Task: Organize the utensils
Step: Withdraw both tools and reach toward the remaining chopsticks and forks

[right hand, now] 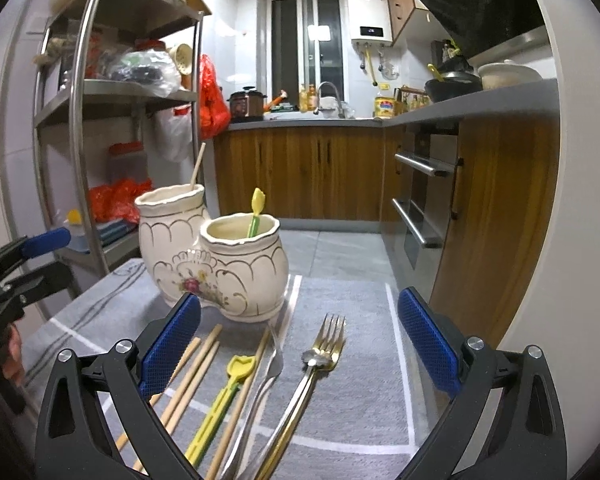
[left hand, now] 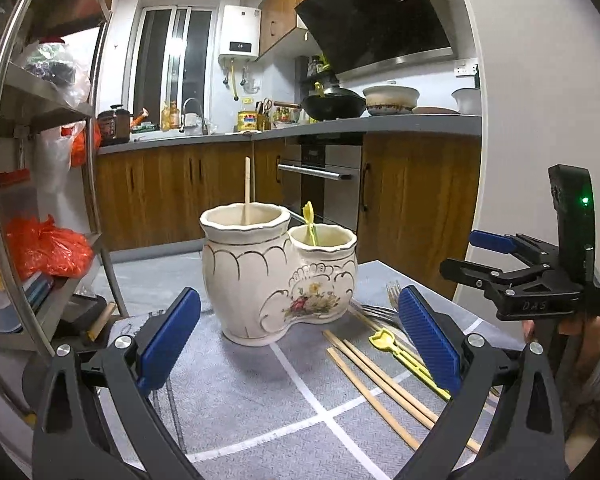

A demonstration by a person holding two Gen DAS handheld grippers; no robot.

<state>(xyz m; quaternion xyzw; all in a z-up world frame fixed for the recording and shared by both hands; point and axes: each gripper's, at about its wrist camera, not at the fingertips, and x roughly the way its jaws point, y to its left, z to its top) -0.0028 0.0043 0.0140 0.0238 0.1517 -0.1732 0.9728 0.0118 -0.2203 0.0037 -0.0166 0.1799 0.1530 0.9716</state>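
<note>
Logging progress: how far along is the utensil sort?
Early. Done: one chopstick in the holder's tall cup, one yellow utensil in the short cup. In hand: nothing. Left on the cloth: chopsticks, yellow scoop, forks.

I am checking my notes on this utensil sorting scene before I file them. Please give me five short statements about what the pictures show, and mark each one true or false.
1. A single wooden chopstick stands in the taller compartment of the cream ceramic two-part holder. True.
2. The shorter compartment is empty. False: a yellow-green plastic utensil stands in it.
3. Both the left gripper and the right gripper are open and hold nothing. True.
4. The metal forks stand inside the holder. False: they lie on the grey cloth.
5. All wooden chopsticks are stored. False: loose chopsticks lie on the cloth.
</note>
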